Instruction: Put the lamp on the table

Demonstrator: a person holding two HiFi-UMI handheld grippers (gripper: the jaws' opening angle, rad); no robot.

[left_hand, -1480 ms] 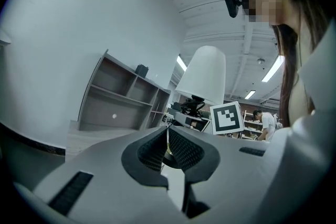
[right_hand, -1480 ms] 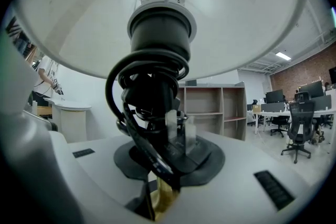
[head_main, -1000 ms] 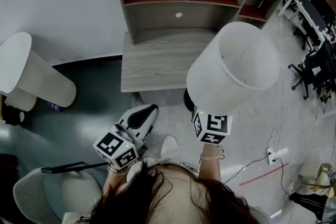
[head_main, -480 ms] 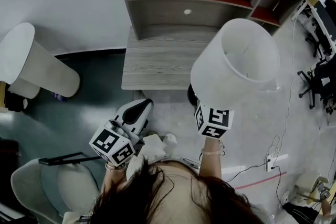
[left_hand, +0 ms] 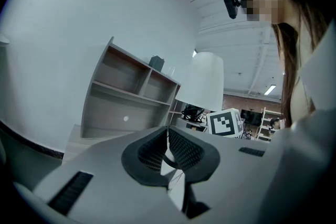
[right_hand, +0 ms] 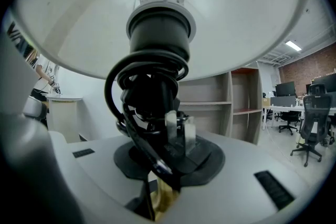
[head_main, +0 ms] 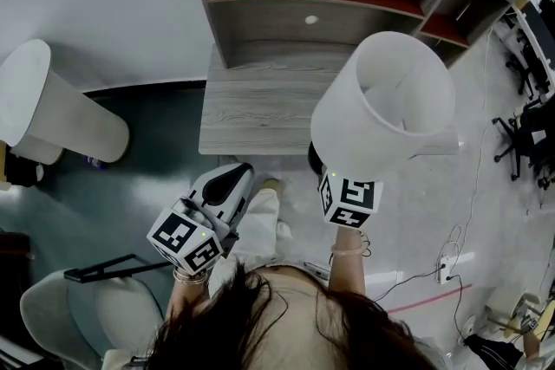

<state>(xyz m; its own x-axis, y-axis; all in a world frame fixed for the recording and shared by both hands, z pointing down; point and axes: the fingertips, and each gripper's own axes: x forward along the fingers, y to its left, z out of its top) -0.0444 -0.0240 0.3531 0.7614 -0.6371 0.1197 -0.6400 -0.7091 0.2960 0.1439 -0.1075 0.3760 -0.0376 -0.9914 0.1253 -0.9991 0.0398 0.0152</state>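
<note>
A lamp with a big white shade hangs above the floor, just in front of the wooden table. My right gripper is shut on its black stem under the shade. In the right gripper view the stem with its coiled black cord rises from between the jaws of the right gripper to the shade. My left gripper hovers to the lamp's left, near the table's front edge. The left gripper has its pads together with nothing between them. The lamp shows beyond it.
An open shelf unit stands on the back of the table. A second white shade lies at the left on the dark floor. A grey chair is at bottom left. Office chairs and floor cables are at the right.
The lamp stays held in the right gripper, almost in the same spot. The left gripper dropped slightly and then held still. The person's shoe has stepped forward toward the table.
</note>
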